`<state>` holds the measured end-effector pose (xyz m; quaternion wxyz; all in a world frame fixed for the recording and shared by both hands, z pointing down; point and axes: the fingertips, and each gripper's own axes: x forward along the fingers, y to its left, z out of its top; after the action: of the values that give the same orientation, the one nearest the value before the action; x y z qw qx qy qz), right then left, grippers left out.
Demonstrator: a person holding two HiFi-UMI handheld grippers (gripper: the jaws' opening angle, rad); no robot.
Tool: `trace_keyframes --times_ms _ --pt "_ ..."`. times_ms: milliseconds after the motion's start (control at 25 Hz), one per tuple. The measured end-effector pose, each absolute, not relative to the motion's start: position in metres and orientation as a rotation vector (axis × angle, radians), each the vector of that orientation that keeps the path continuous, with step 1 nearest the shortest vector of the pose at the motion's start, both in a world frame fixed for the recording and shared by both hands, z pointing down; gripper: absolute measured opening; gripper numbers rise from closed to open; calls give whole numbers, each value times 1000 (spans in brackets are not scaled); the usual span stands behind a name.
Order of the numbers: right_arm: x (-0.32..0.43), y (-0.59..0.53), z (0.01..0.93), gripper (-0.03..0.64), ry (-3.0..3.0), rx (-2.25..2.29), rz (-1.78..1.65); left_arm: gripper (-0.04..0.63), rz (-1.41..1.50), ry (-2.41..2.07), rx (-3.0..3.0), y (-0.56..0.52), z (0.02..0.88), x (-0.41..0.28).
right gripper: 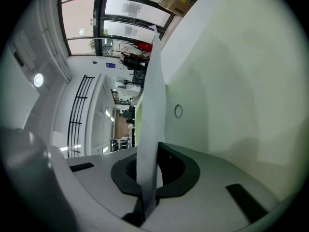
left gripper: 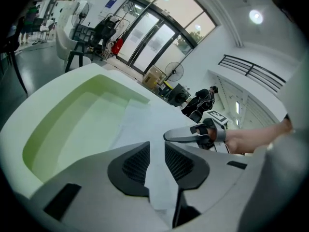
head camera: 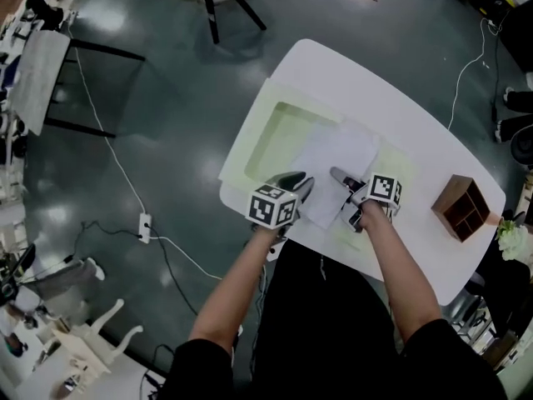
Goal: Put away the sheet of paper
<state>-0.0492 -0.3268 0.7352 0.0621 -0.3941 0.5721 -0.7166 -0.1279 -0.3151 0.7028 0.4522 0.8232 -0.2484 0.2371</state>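
At centre frame, the sheet of paper (head camera: 337,161) lies on the bench (head camera: 416,115) beside a pale green tray (head camera: 271,136). The right tool (head camera: 346,192) pinches its near edge (jaws clamped tight), and the left tool (head camera: 296,183) gapes around it.

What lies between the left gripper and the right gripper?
The near edge of the sheet of paper, in the head view; the right gripper is shut on it, the left gripper open around it.
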Motion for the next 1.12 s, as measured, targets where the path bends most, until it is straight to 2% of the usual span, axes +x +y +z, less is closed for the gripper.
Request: trace_keyframes --times_ms 200,1120 --pt "-69 -345 738 -2 1789 -1153 -2155 37 446 -663 2066 -310 681 -141" --pt "-125 -380 760 0 1833 -1171 -2155 28 397 -698 2029 -266 679 -160"
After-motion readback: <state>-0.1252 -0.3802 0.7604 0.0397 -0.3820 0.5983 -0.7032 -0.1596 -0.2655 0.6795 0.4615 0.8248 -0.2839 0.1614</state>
